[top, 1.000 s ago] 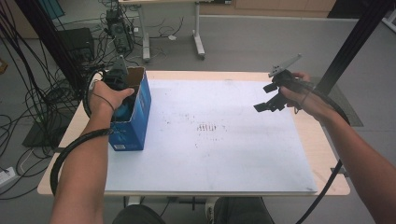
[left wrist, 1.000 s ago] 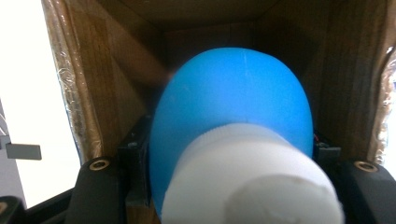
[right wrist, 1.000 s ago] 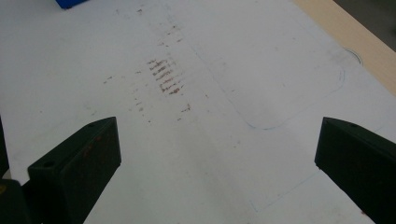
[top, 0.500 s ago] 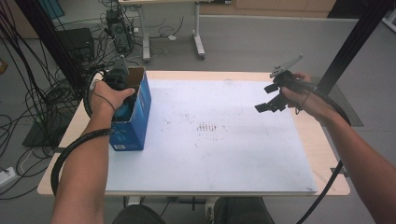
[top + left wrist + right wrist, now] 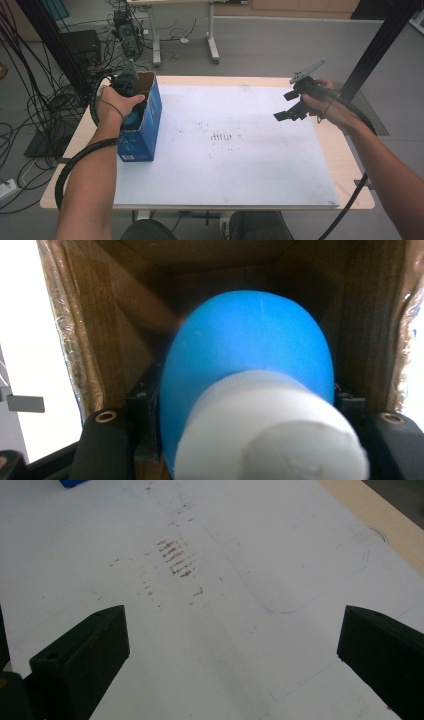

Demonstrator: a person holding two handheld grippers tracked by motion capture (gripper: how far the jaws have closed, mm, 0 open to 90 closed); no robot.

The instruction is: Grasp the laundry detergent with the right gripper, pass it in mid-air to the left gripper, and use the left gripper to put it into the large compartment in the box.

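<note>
A blue cardboard box (image 5: 148, 131) stands open-topped on the left of the table. My left gripper (image 5: 133, 114) reaches down into it. In the left gripper view the jaws press on both sides of a round blue bottle (image 5: 250, 355) with a white cap (image 5: 272, 435), inside the box's brown walls (image 5: 100, 340); my left gripper (image 5: 247, 405) is shut on it. My right gripper (image 5: 288, 114) hovers above the right part of the white sheet (image 5: 240, 170), jaws wide apart with nothing between them. From my right gripper (image 5: 232, 645) I look down on the sheet.
The white sheet covers most of the wooden table (image 5: 352, 187); rusty smudges (image 5: 220, 136) mark its middle and faint pen outlines (image 5: 300, 600) show on it. Cables (image 5: 30, 115) and a second table's legs (image 5: 212, 45) stand on the floor behind.
</note>
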